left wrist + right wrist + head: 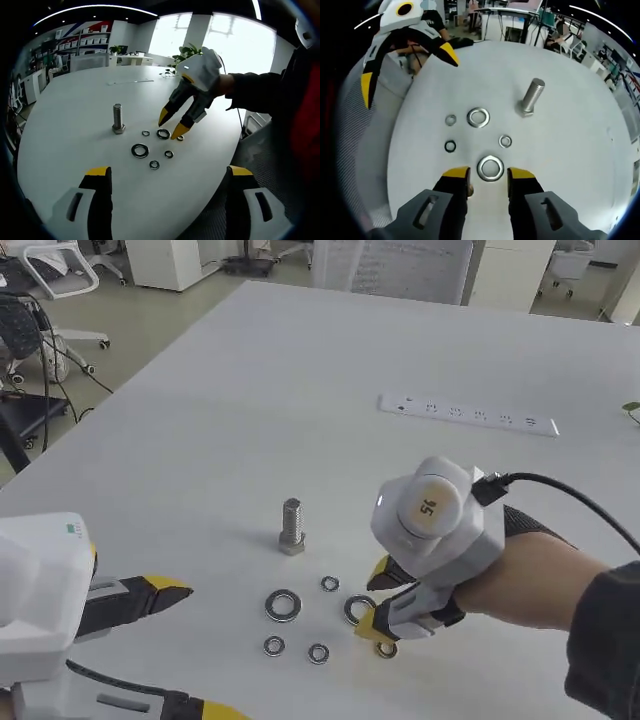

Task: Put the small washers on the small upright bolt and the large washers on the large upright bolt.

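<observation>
Steel large washer lies flat on the bench between the tips of the right claw, part open and empty. Thin and flat, it may skid away on closing, while the left claw gapes empty.

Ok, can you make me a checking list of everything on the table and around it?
Surface: white table, flat and plain.
Job's things: one upright bolt. Two large washers and four small washers lie flat near it. None is on the bolt.
Clutter: a power strip on the far side of the table.
Grippers: left gripper open, holding nothing. Right gripper open, its jaws on either side of one of the large washers.
Cables: a black cable runs from the right gripper.
Surroundings: an office chair on the floor and a plant by the windows.
</observation>
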Demonstrator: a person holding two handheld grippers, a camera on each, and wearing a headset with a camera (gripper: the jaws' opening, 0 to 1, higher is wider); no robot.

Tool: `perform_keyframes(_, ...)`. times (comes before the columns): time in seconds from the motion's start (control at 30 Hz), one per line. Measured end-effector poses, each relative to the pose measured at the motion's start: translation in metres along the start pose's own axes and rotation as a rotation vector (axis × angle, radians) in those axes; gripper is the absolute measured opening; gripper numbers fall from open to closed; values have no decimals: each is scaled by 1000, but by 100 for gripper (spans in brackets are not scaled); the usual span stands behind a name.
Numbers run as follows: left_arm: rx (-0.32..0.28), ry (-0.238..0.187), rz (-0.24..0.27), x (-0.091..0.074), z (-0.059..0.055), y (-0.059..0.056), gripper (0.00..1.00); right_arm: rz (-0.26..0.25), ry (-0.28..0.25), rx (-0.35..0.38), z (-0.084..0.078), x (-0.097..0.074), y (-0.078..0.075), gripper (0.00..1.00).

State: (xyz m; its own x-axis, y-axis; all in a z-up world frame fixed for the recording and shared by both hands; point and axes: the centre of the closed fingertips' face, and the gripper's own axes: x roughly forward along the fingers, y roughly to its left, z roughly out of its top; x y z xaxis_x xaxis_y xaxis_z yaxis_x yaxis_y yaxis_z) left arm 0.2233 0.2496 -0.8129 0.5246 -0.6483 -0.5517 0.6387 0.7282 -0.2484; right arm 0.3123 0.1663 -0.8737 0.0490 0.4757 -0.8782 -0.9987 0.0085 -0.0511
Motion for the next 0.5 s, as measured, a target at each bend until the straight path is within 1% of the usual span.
perform_keyframes(0.1,0,-5,2,0,1,0,95,-2,20,-21,-1,1,-1,31)
perform_keyframes(0.2,1,-9,2,-1,1,0,95,5,34,-27,-1,2,0,30)
perform_keyframes(0.3,1,-13,2,-1,2,0,94,10,64,-49,-3,4,0,29)
perform_keyframes(0.5,3,-18,0,-1,5,1,94,28,81,-49,-1,3,-4,29)
